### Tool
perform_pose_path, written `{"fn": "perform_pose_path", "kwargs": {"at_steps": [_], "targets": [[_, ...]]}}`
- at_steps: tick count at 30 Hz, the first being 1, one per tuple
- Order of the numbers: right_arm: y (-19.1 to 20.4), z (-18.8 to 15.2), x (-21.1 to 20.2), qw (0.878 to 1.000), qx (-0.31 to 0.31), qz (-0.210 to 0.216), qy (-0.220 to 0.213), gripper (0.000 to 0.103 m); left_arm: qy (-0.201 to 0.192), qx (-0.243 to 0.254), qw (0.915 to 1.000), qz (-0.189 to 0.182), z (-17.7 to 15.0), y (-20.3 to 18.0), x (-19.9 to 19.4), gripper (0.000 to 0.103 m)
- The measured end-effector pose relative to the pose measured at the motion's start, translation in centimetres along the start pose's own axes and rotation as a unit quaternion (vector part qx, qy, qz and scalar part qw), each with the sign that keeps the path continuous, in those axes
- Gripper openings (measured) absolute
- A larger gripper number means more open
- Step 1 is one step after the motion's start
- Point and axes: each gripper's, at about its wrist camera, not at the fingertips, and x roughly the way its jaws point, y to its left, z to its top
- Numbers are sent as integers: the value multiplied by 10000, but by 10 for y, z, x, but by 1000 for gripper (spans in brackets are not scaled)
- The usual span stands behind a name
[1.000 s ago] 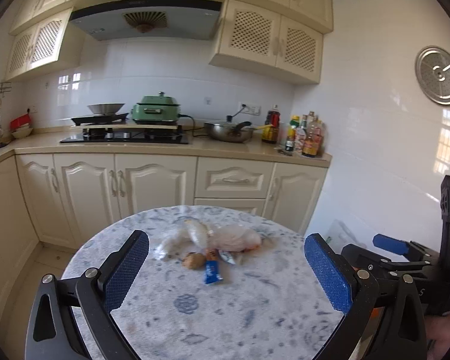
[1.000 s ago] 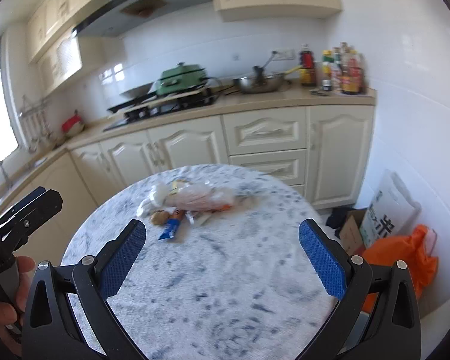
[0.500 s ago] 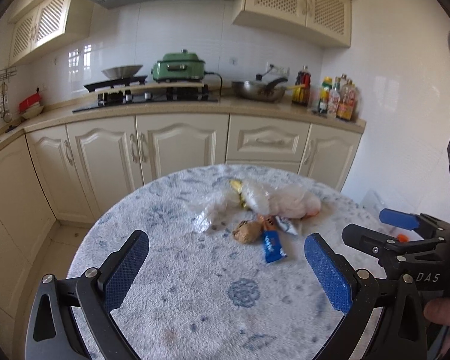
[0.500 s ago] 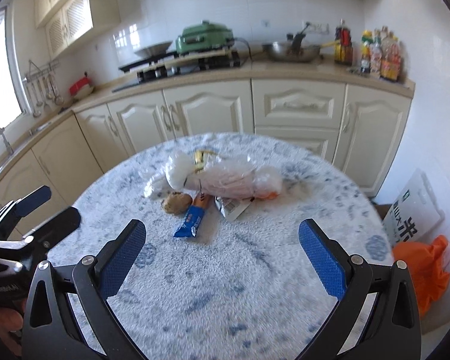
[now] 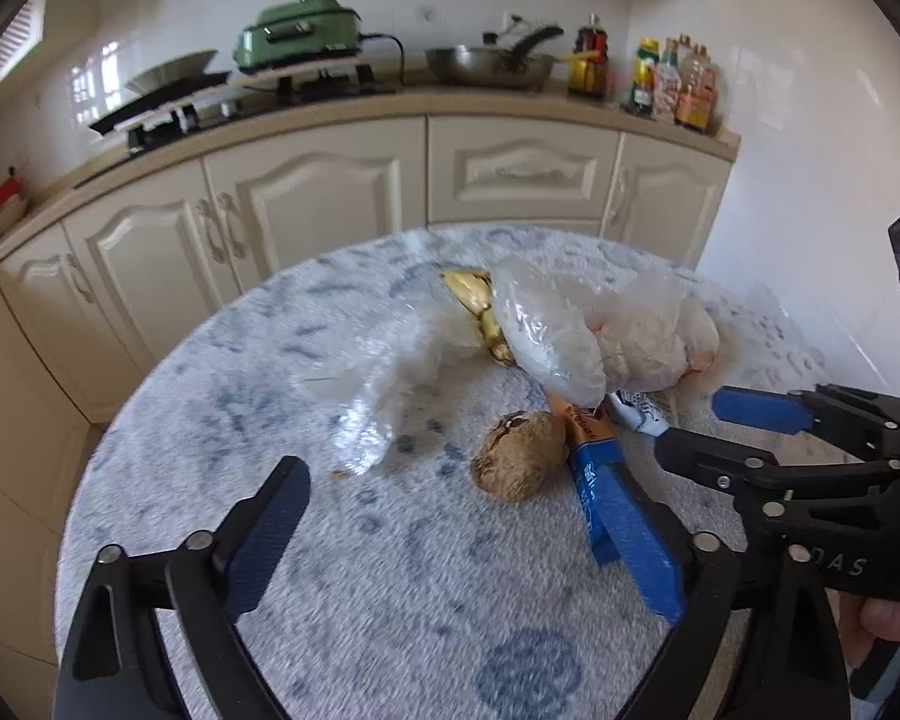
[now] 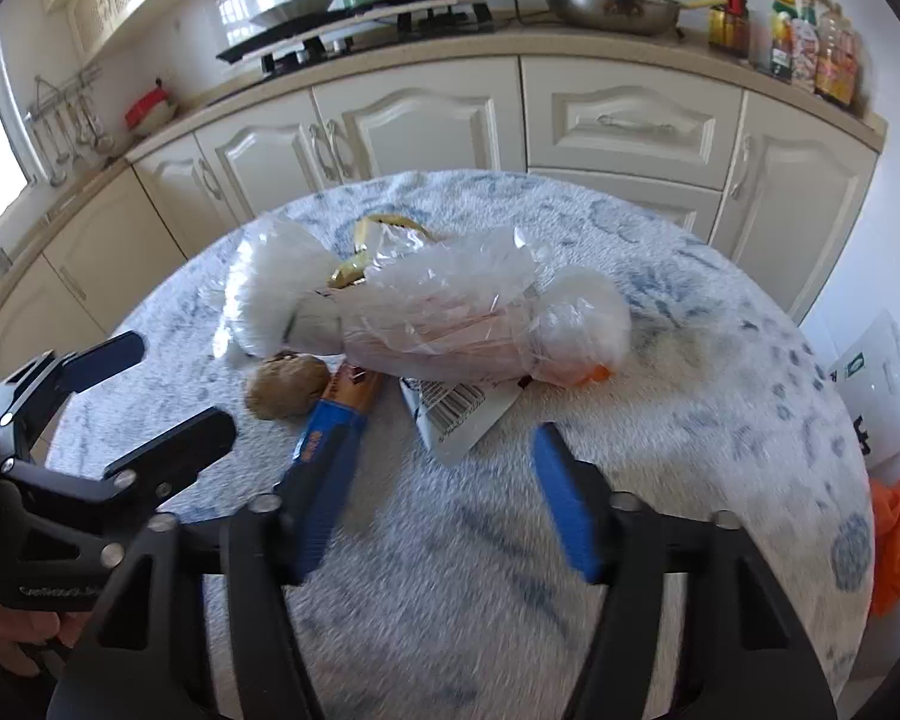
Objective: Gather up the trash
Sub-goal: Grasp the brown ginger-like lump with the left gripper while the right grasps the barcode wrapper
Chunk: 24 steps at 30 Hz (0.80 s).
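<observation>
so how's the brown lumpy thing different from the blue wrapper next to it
The brown lump is rounded, rough and dull; the blue wrapper is long, flat and printed, with an orange end. The lump lies fully in the open, while the wrapper's orange end runs under the clear plastic bag. The lump is shorter than the wrapper. Both lie side by side on the table, ungripped.

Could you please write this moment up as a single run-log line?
phase: approach | left claw: open, empty | right claw: open, empty | trash pile: untouched on round table | nearest: blue wrapper
</observation>
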Motion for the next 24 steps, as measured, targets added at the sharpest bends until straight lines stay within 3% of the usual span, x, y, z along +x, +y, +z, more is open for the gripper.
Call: {"fn": "perform_pose_path", "kwargs": {"at_steps": [5,13,16,19,24], "targets": [[-6,6,15,10000,-73,-29,51,52,287,313,9991,-32,17,-3,36,73],[-6,21,28,9998,-135,-114,27,53,401,338,9983,-240,43,8,75,64],[1,25,34,9992,-307,-240,11,53,352,414,9979,-354,45,6,81,44],[8,24,36,9983,-494,-304,-32,46,333,352,9976,-485,45,5,83,26],[4,17,31,9989,-413,-218,-65,32,347,142,9976,-577,32,13,78,26]]}}
